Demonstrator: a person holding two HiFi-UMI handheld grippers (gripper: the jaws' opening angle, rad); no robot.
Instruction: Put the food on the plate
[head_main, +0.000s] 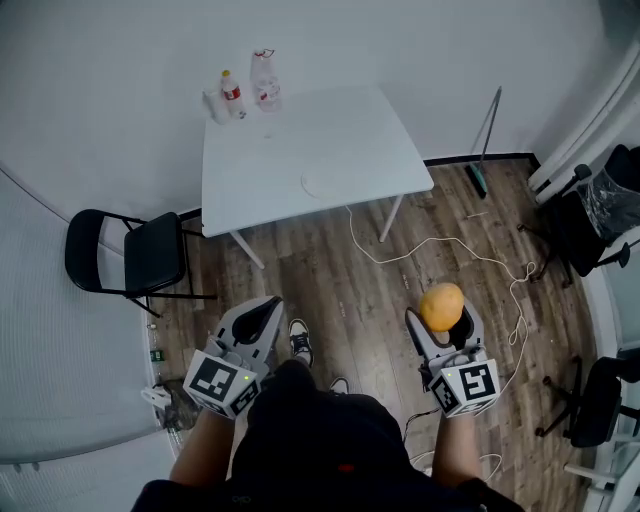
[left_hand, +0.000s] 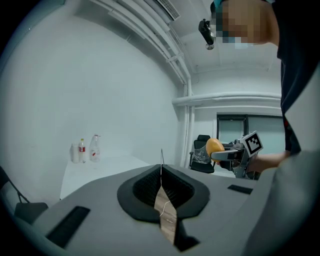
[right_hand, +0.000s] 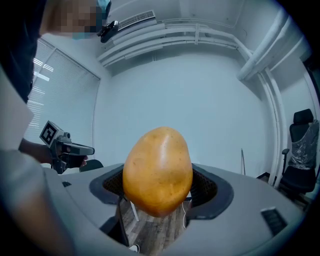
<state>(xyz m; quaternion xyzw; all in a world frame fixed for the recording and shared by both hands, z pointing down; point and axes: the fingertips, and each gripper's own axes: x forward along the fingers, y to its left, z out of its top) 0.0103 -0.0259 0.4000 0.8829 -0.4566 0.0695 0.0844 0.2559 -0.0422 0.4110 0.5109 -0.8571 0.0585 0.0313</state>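
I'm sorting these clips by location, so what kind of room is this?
Most likely a sparse office or test room, not a kitchen. A white table stands against bare white walls with a black folding chair beside it, and office chairs sit along the edge of the wood-look floor.

I see a bright room with soft, even light all over, so the white table (head_main: 300, 150) almost melts into the white wall and the shadows on the wood floor (head_main: 320, 280) are faint. In the two gripper views the picture bends like a fish bowl and goes black in the corners (the straight pipes (right_hand: 200, 37) look curved), and anything right up by the lens looks soft. The potato (right_hand: 157, 170) is sharp with a pale shine near its top, and daylight comes through the window blinds (right_hand: 42, 75) on the left.
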